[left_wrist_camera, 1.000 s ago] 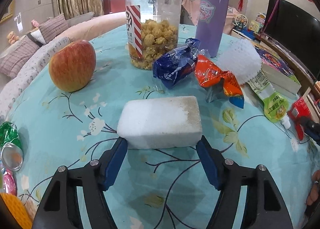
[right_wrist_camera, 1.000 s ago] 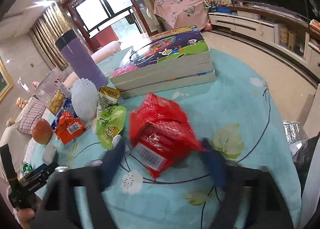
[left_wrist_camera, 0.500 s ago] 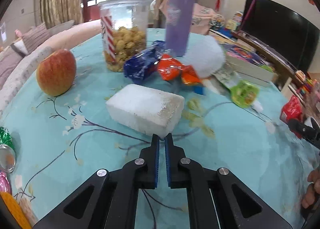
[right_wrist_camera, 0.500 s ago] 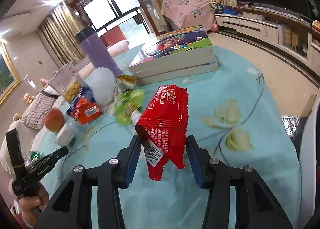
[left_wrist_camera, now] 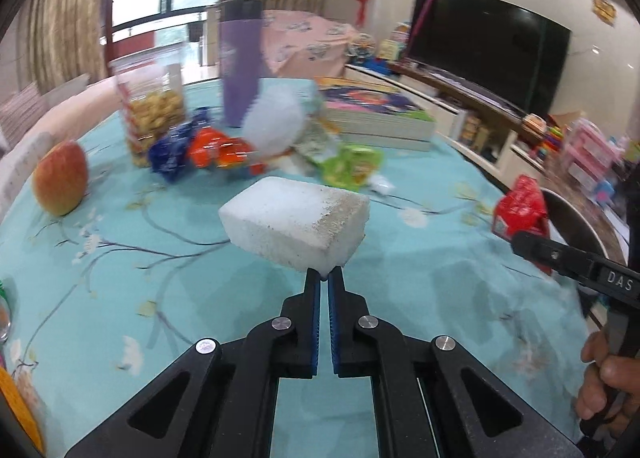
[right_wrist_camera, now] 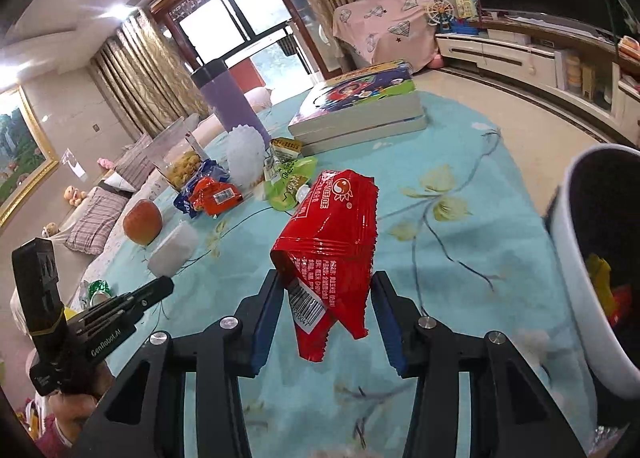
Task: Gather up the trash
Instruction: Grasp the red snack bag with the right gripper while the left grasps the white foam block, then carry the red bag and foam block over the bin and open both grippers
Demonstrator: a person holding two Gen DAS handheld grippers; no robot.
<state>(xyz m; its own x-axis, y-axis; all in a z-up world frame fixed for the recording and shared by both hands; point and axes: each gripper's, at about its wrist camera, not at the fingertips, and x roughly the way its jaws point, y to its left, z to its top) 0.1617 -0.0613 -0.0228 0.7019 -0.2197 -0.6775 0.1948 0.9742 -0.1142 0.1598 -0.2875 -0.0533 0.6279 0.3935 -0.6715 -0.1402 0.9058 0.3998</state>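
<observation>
The right gripper clamps the lower end of a crinkled red foil snack wrapper, held clear above the turquoise floral tablecloth, its long axis running up and away from the jaws; the white-walled, dark-lined bin stands just to its right, nearer this hand than the other. The left gripper, jaws nearly together, pinches one corner of a white foam block (lifted, it seems). Legible writing: "GenRobot.AI" on the left handle, "DAS" on the right; the wrapper carries a barcode.

1 apple, 2 stacked books, 1 purple bottle, 1 jar.
</observation>
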